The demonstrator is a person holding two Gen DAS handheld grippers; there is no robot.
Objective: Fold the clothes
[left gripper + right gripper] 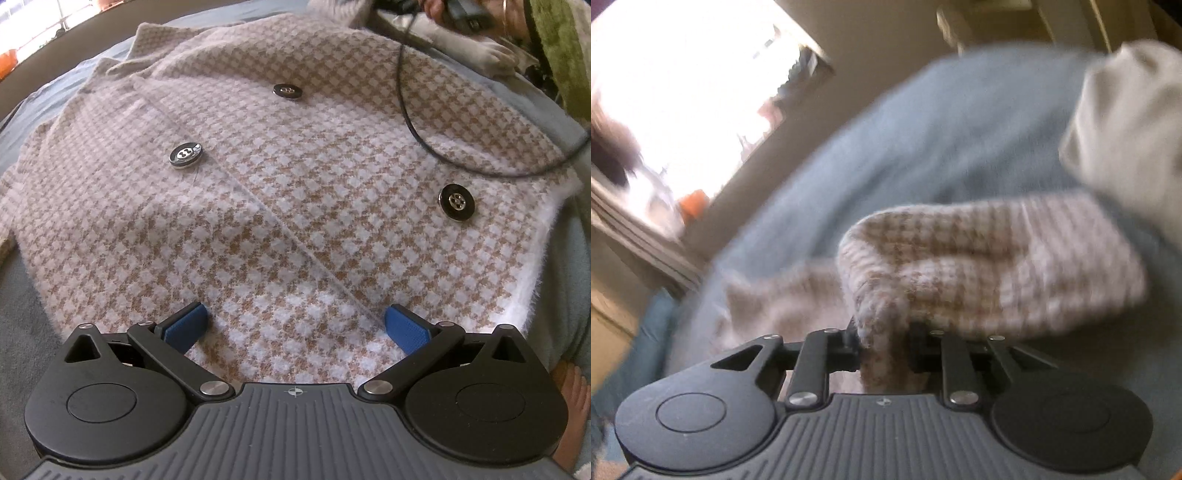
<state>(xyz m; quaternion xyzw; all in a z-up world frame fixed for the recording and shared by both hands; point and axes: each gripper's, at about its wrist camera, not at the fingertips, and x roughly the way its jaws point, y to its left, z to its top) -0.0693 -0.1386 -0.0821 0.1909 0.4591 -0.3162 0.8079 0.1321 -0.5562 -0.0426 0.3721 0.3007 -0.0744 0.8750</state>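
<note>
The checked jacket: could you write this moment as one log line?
task: fold clothes | left gripper: open above jacket | right gripper: shut on jacket fabric | surface: blue bedsheet

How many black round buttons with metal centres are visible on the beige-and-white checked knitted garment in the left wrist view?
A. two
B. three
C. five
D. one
B: on the beige-and-white checked knitted garment there are three black buttons, one upper, one at left, one at right.
</note>
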